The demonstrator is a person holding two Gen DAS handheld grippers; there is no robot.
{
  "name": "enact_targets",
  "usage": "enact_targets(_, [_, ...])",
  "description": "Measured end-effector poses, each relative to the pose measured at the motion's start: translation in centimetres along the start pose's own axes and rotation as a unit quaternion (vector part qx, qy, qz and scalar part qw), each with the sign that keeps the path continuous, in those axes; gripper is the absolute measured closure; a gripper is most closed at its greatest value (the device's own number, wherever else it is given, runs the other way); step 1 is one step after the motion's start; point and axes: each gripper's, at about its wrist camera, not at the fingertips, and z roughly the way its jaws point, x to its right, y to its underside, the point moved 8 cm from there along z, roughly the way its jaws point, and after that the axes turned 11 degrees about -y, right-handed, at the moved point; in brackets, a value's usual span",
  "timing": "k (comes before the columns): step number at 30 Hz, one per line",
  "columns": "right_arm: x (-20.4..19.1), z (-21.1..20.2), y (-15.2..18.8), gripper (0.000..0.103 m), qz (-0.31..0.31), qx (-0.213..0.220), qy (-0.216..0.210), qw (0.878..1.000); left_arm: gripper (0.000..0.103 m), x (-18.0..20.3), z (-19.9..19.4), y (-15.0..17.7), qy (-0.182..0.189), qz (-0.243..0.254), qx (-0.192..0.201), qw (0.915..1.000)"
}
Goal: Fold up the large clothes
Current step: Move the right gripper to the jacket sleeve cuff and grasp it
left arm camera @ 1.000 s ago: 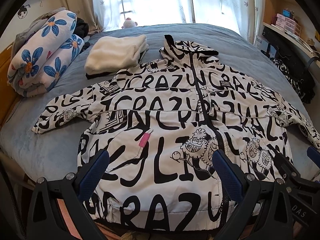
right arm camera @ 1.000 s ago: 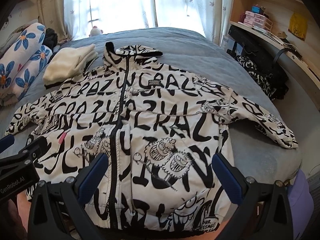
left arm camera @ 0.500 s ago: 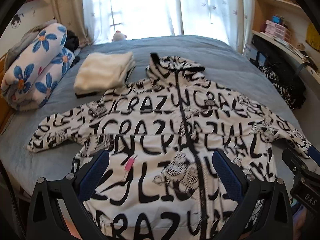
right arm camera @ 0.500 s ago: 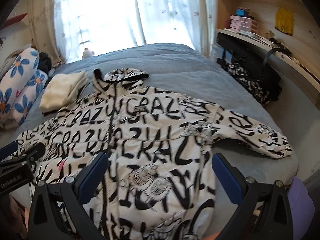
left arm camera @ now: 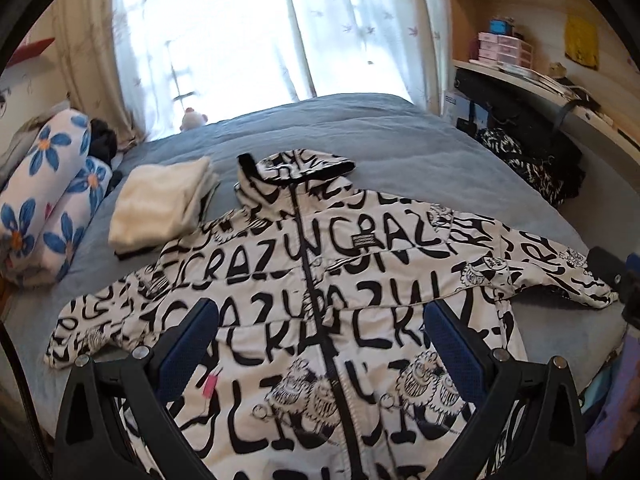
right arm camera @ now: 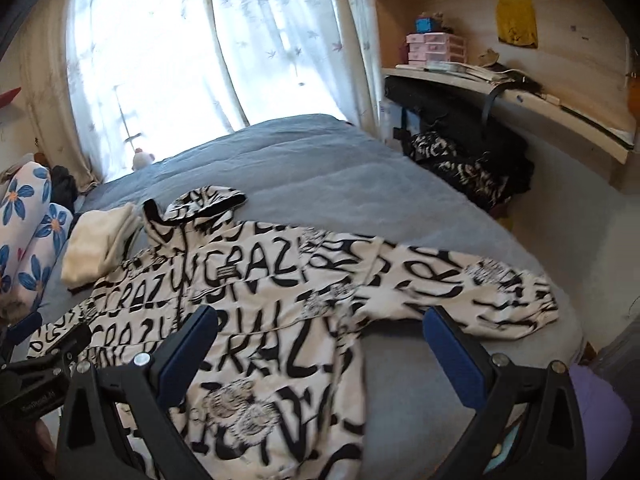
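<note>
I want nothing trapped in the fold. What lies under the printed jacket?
The jacket lies flat on the blue bedcover; its shoulder overlaps the folded cream garment's corner. Anything beneath its body is hidden.

The jacket [left arm camera: 360,280] hem is cut off by the bottom edge.
</note>
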Motion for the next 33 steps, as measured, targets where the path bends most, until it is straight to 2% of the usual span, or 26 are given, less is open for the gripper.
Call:
enact_targets(3, [1.9, 0.1, -0.8, 0.0, 0.005, 0.008, 0.01, 1.0, 0.001, 1.8, 0.5, -0.9, 0.006, 0.014, 0.005, 0.9999])
enact_targets(7, [4.2, 0.2, -1.4, 0.0, 0.035, 0.028, 0.004, 0.999, 0.001, 4.6, 1.6, -2.0, 0.028, 0.028, 0.006, 0.9992])
enact_targets(12, [7.4, 0.7, -1.9, 0.0, 0.038, 0.048, 0.04, 0.997, 0.001, 8.0, 2.8, -3.4, 0.06, 0.032, 0.035, 0.9971])
enact_targets(13, [7.9, 1.3, -1.8, 0.0, 0.04, 0.04, 0.04, 0.998, 0.001, 8.6, 3.1, -3.7, 0.061, 0.034, 0.041, 0.9967])
enact_targets(15, [8.8, 2.9, -1.2, 0.0, 0.052, 0.014, 0.01, 0.998, 0.001, 10.1, 3.8, -4.0, 0.064, 0.041, 0.049, 0.9959])
enact_targets(18, [9.9, 5.1, 0.4, 0.0, 0.074, -0.034, -0.023, 0.996, 0.001, 12.0, 5.4, -4.1, 0.063, 0.048, 0.04, 0.996])
enact_targets(21, [11.8, 6.9, 2.0, 0.0, 0.103, -0.052, -0.021, 0.993, 0.001, 13.7, 7.1, -3.9, 0.087, 0.041, 0.031, 0.9948])
enact_targets(23, [13.4, 7.9, 2.8, 0.0, 0.125, -0.059, -0.01, 0.99, 0.001, 14.7, 8.2, -3.7, 0.091, 0.043, 0.023, 0.9947])
enact_targets(25, [15.1, 8.7, 3.5, 0.0, 0.158, -0.068, -0.009, 0.985, 0.001, 15.8, 9.4, -3.4, 0.087, 0.052, 0.014, 0.9947])
enact_targets(33, [21.8, 12.8, 7.0, 0.005, 0.298, -0.103, -0.007, 0.949, 0.001, 19.2, 13.1, -2.3, 0.063, 0.088, -0.005, 0.9941])
